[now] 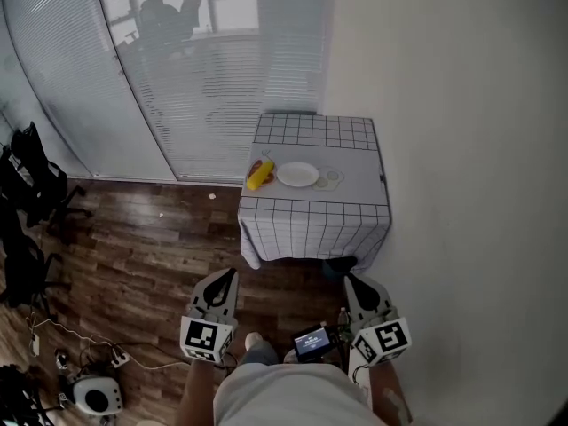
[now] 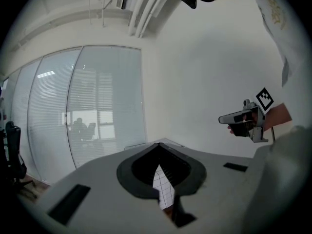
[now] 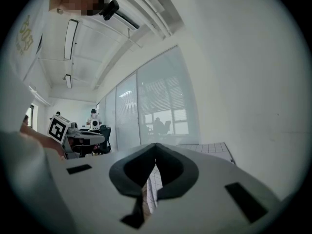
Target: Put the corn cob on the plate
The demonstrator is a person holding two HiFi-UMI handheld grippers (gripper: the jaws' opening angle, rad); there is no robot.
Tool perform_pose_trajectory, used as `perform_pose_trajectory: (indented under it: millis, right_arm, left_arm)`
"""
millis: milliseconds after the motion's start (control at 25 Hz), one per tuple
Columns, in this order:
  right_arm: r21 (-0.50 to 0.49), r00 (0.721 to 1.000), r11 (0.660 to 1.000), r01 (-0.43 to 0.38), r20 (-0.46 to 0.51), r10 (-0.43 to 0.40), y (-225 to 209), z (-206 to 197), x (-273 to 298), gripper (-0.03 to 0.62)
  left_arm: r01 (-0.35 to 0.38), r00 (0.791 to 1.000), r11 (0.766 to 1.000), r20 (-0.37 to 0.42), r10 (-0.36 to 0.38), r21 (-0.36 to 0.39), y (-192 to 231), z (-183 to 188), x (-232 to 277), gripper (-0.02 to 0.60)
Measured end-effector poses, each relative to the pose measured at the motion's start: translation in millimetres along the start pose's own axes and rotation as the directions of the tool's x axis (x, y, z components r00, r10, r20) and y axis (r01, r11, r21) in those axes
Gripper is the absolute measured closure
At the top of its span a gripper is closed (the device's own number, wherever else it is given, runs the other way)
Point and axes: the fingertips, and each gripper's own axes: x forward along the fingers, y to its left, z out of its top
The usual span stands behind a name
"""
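Closing the gap comes first, by my reading: the bench (image 1: 312, 227), draped in a checked cloth, stands against the wall well ahead across the wooden floor (image 1: 133, 256), and nothing on it is within reach.

Both grippers are held low, close to the body and pointing at the bench. The left gripper (image 1: 232, 276) has its jaws pressed together with nothing between them. The right gripper (image 1: 350, 281) is likewise closed and empty. Whichever one does the work must open wide before it arrives, not over the target.

The plate (image 1: 297, 174) sits near the middle of the bench top and looks empty. The cob (image 1: 260, 175) lies just beside the plate's left edge, close to the bench's left side, its length running roughly front to back. That puts it on the left gripper's side, so the left looks the natural choice.

I would bring the open jaws in across the cob's middle, one each side, and avoid pushing it left, where it could roll off the bench. The carry is short: lift clear of the rim, move right, lower onto the plate's centre and release only once it rests.

Something red (image 1: 265, 162) touches the cob's far end; I cannot tell what it is, so grip clear of it. A small clear round thing (image 1: 330, 177) lies right of the plate, out of the way.
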Motion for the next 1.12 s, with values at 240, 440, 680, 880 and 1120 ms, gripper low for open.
perform_pose_trajectory:
  millis: [240,440,680,880,1120]
  right_arm:
    - [0.029,0.999,0.999,0.032,-0.01,-0.032,-17,3,3,0.588]
    - [0.04,0.999,0.999,0.036,-0.002,-0.036,-35,0,26,0.588]
    - [0.04,0.997,0.997,0.072,-0.023,-0.072,-59,-2,60,0.588]
    - [-0.002,0.995,0.996,0.085,-0.048,-0.085,-80,2,112,0.588]
    - [-0.017,0.992,0.996,0.09,-0.093,-0.091,-96,2,172,0.588]
  left_arm:
    - [-0.009,1.0,1.0,-0.004,0.009,-0.014,-1,5,19,0.574]
    - [-0.036,0.999,0.999,-0.002,0.036,0.009,13,7,46,0.574]
    - [-0.017,1.0,0.999,-0.018,0.017,0.032,29,-2,93,0.574]
    - [0.029,1.0,0.996,0.002,-0.029,0.083,47,1,144,0.574]
    - [0.045,0.999,0.997,-0.004,-0.045,0.062,89,3,197,0.574]
